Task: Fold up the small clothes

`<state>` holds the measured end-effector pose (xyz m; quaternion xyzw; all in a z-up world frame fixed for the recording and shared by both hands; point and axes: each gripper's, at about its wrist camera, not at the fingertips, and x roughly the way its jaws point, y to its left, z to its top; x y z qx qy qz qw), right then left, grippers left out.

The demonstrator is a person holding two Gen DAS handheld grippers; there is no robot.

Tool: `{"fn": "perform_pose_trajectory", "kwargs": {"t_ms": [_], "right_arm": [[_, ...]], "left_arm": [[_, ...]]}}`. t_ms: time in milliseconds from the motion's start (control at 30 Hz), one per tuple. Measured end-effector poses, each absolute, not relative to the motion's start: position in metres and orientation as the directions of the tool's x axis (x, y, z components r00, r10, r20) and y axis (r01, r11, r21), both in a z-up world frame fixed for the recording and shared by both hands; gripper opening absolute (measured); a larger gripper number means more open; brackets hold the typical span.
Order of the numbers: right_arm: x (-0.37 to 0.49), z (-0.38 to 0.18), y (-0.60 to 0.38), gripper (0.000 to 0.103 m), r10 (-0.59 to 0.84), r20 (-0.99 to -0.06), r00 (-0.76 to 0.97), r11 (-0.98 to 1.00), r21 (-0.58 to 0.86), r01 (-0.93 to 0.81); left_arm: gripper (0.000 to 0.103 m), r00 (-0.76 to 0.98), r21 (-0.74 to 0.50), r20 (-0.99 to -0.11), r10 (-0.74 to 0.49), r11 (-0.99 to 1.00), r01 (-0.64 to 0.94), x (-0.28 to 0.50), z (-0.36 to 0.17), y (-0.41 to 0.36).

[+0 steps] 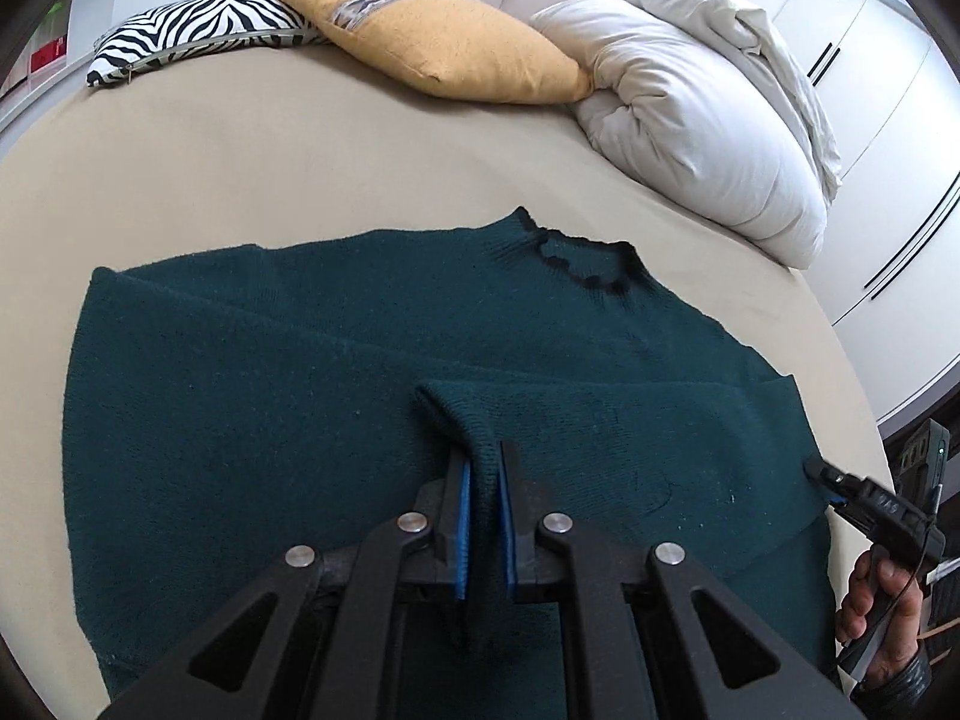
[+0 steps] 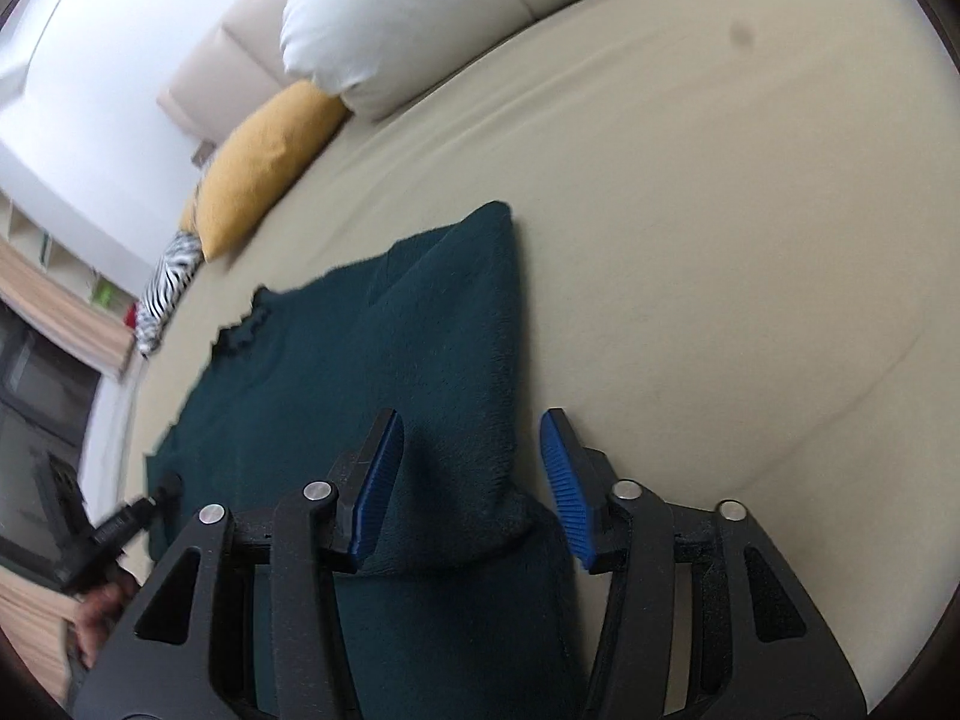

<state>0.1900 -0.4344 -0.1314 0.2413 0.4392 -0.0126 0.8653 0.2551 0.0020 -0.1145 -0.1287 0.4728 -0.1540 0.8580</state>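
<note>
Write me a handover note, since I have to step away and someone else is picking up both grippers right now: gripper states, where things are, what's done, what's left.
Left gripper: shut on the sleeve cuff, held over the body of the green sweater.
Right gripper: open, jaws either side of a raised fold of the sweater at its right edge, not clamped.
The sweater lies spread on the beige bed, collar toward the pillows.
Done: one sleeve is brought in across the body.
Left: lay that cuff down, then probably fold the right side in and fold the body over.
</note>
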Motion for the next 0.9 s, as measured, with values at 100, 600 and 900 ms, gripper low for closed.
{"fn": "perform_pose_trajectory", "kwargs": {"t_ms": [100,600,900], "right_arm": [[0.193,-0.131,-0.423,0.009,0.146,-0.791,0.594,0.917,0.333,0.218],[0.173,-0.113,-0.444,0.012,0.182,-0.716,0.674,0.855,0.454,0.25],[0.244,-0.112,-0.438,0.046,0.118,-0.766,0.632,0.885,0.37,0.283]], "left_arm": [[0.009,0.523,-0.366,-0.758,-0.389,0.918,0.153,0.254,-0.109,0.003],[0.013,0.523,-0.377,-0.756,-0.394,0.915,0.145,0.259,-0.128,0.007],[0.014,0.527,-0.393,-0.742,-0.415,0.906,0.159,0.257,-0.131,0.01]]}}
